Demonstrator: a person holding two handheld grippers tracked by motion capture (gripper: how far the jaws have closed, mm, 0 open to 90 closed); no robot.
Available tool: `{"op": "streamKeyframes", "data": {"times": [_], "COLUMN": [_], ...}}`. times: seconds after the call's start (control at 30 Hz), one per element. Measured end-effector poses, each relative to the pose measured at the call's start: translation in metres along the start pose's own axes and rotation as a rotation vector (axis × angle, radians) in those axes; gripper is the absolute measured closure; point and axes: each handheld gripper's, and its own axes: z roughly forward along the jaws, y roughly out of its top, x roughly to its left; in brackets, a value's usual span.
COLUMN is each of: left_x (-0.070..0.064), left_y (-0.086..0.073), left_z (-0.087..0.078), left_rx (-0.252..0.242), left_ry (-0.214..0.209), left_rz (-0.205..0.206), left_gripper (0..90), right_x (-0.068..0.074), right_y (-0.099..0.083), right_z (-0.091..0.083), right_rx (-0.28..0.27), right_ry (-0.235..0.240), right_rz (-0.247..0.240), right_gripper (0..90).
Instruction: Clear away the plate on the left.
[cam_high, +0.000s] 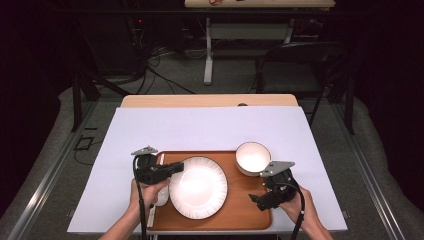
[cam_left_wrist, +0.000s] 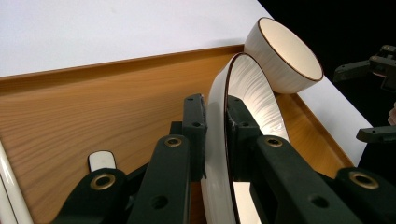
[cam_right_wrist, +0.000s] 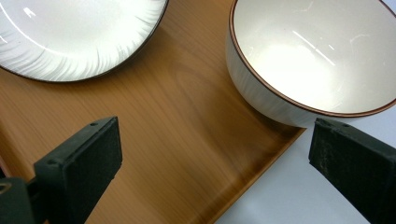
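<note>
Left gripper view: left gripper clamped on plate rim, plate straight ahead, bowl beyond. Right gripper spread wide, grasping nothing, bowl just ahead over tray corner. Advice: lift plate level, keep pinch deep, avoid knocking bowl.

One plate, one bowl, one wooden tray, two tongs.

Left gripper points right, jaws clamped tight, hand beneath. Right gripper points left, jaws spread wide, hand behind.
</note>
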Motion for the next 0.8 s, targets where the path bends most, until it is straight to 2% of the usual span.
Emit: {"op": "streamKeyframes", "data": {"times": [0.2, 0.4, 0.63, 0.73, 0.8], "left_x": [-0.001, 0.002, 0.002, 0.000, 0.000], "left_y": [-0.002, -0.003, -0.005, -0.006, -0.006], "left_z": [0.003, 0.004, 0.007, 0.008, 0.009], "left_rx": [0.014, 0.019, 0.031, 0.039, 0.046], "left_ry": [0.013, 0.027, 0.039, 0.040, 0.040], "left_rz": [0.012, 0.000, 0.002, 0.007, 0.013], "left_gripper": [82.1, 82.7, 83.2, 83.3, 83.5], "right_x": [0.002, 0.006, 0.018, 0.024, 0.027], "right_y": [0.002, 0.008, 0.021, 0.026, 0.028], "right_z": [0.001, 0.004, 0.014, 0.021, 0.027], "right_rx": [-0.004, -0.010, -0.013, -0.003, 0.008], "right_ry": [0.019, 0.044, 0.089, 0.110, 0.118], "right_rz": [0.008, 0.009, -0.002, -0.010, -0.012], "right_gripper": [3.3, 2.8, 3.2, 6.3, 13.4]}}
